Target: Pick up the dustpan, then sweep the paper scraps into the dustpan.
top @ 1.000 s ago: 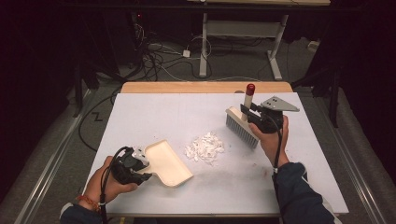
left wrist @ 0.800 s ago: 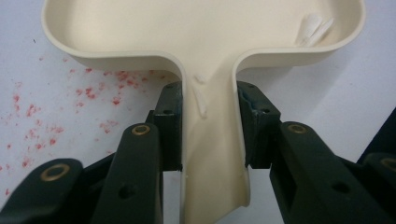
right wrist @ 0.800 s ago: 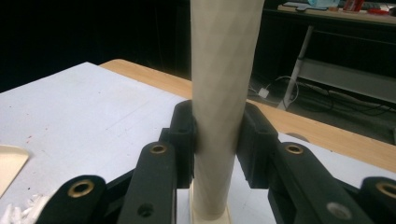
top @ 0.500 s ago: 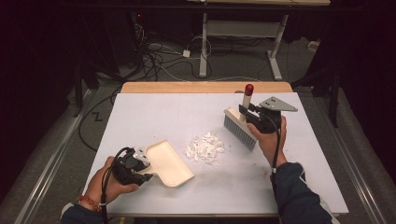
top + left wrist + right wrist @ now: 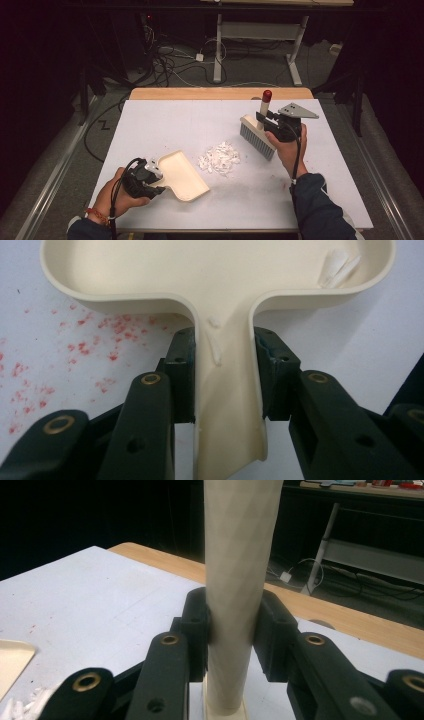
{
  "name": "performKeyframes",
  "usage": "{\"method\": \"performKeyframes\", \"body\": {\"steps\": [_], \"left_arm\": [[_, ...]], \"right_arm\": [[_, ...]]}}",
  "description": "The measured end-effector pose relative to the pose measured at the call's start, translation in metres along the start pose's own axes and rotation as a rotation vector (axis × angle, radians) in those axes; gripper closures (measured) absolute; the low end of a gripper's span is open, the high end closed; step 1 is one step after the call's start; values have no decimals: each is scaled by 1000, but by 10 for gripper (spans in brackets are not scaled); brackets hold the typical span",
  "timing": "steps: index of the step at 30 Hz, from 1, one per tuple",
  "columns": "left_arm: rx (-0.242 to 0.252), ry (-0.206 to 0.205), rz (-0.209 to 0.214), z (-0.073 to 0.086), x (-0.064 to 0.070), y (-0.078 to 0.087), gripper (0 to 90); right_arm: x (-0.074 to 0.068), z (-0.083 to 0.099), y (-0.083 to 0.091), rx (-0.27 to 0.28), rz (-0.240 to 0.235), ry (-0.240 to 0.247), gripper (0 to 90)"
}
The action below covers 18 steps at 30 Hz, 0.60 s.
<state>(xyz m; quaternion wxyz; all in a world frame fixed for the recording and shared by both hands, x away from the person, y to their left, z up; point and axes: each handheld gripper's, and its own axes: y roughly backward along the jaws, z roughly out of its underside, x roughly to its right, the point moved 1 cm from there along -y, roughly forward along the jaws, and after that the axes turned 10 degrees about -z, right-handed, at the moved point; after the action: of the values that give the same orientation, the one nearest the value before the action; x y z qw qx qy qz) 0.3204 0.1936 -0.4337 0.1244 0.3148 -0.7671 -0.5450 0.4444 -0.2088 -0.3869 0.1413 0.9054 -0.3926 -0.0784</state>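
Sweeping shredded white paper scraps [image 5: 219,158] on the white worktop [image 5: 150,125]; the right tool [image 5: 267,121] clamps a cream hand brush [image 5: 257,137] by its handle; the left tool [image 5: 156,172] grips a cream plastic dustpan [image 5: 182,175] flat beside the pile; best to draw the bristles low toward the pan's lip.

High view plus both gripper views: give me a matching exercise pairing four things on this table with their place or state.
Things:
1. cream plastic dustpan
2. cream brush with grey bristles and red-tipped handle
3. pile of white paper scraps
4. red speckles

Places or states:
A. loose on the table between the two tools
B. handle clamped in the left gripper
C. stained on the white table beside the pan
D. handle upright, clamped in the right gripper

Pairs: 1-B, 2-D, 3-A, 4-C
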Motion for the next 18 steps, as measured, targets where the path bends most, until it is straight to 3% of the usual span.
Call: {"method": "performKeyframes", "body": {"steps": [9,18], "left_arm": [[-4,0,-2,0,1,0,626],[-7,-3,11,-2,1,-1,626]], "right_arm": [[0,-1,-1,14,-9,11,709],[-7,-12,-13,13,0,32,708]]}}
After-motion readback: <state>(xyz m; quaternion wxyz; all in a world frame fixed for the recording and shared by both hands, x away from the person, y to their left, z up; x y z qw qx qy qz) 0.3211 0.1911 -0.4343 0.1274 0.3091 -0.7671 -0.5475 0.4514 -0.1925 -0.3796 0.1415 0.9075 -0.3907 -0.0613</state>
